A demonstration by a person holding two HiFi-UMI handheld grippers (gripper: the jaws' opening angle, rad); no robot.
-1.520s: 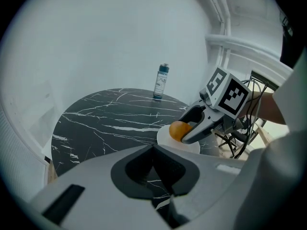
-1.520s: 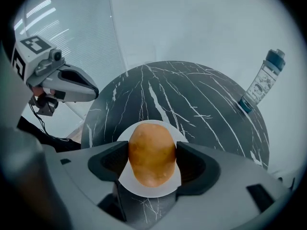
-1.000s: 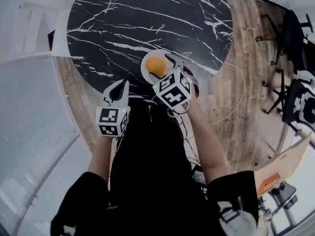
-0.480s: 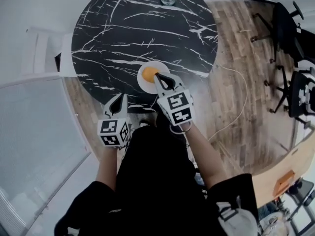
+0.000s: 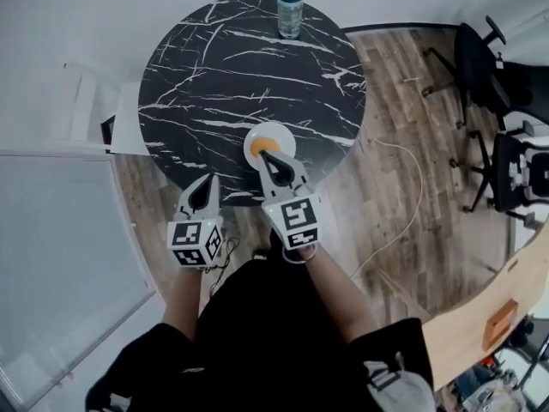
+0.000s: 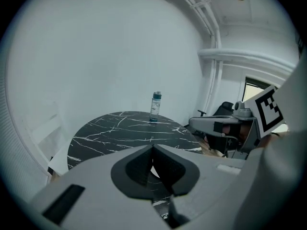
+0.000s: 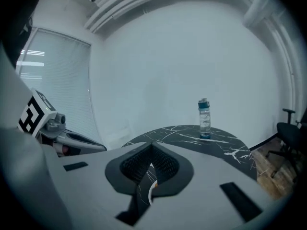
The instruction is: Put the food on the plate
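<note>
Orange food (image 5: 267, 143) (its kind is too small to make out) lies on the white plate (image 5: 290, 142), just ahead of the right tongs (image 5: 274, 160). The tips of the right tongs cover the plate's near rim. They have just been closing and meet on nothing. The left tongs (image 5: 207, 182), beside them, are together and empty. A bottle (image 5: 290, 8) stands far across the tabletop (image 5: 214, 75).

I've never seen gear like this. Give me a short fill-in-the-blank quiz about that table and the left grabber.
1. The plate holds a piece of ____ food.
2. The bottle stands ____ on the table.
3. The table's top is ____ in shape.
4. The jaws of the left gripper are ____, with nothing between them.
Missing words: orange; upright; round; shut.
</note>
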